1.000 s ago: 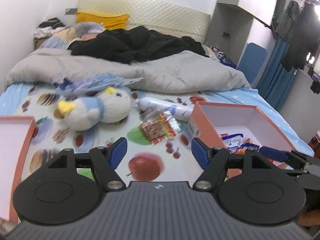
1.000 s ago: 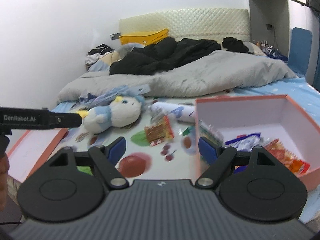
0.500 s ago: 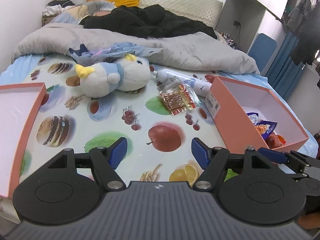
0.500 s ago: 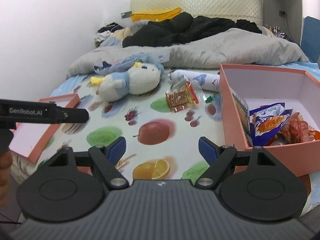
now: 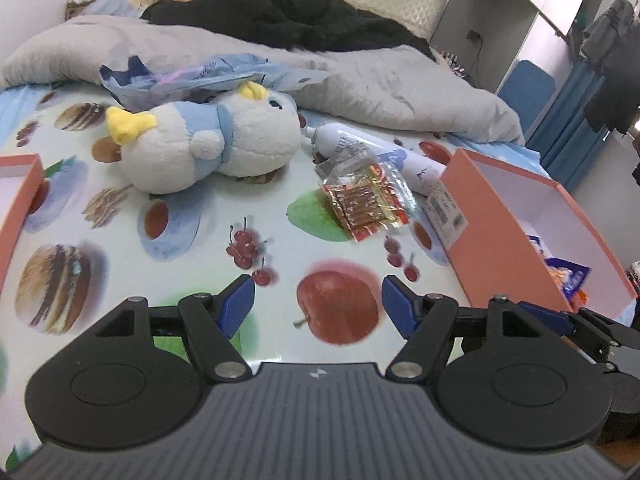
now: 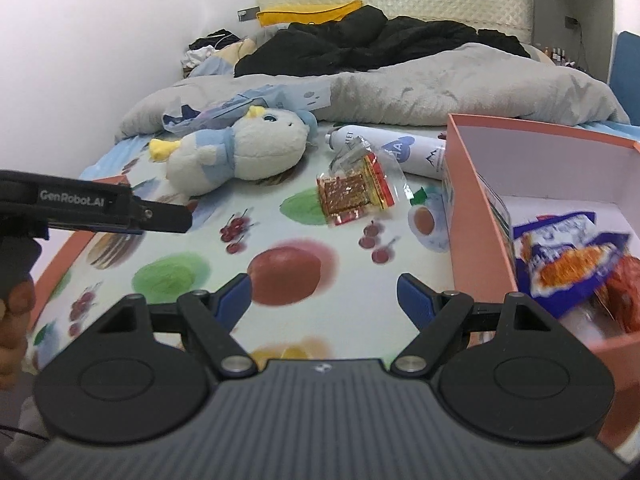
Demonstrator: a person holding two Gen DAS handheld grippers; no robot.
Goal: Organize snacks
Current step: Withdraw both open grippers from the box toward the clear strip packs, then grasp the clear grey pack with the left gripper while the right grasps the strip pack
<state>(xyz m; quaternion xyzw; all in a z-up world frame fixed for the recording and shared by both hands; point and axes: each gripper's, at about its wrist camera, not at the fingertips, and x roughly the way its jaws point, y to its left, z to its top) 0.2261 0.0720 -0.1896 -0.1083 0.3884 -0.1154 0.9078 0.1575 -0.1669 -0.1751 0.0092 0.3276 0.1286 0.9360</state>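
The snack packet (image 5: pixel 365 204) lay loose on the bed (image 5: pixel 192 248), just beside the orange box (image 5: pixel 500 240), touching the white bottle (image 5: pixel 384 156). A reach could likely snag the crinkly clear wrapper, nudge the bottle, or knock the box wall. The left gripper (image 5: pixel 318 306) and right gripper (image 6: pixel 325 300) each had jaws wide apart, holding and touching nothing.

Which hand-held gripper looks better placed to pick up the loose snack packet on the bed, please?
Probably the left hand-held gripper: open, empty, with the snack packet almost straight ahead. The right hand-held gripper sits closer to the box.
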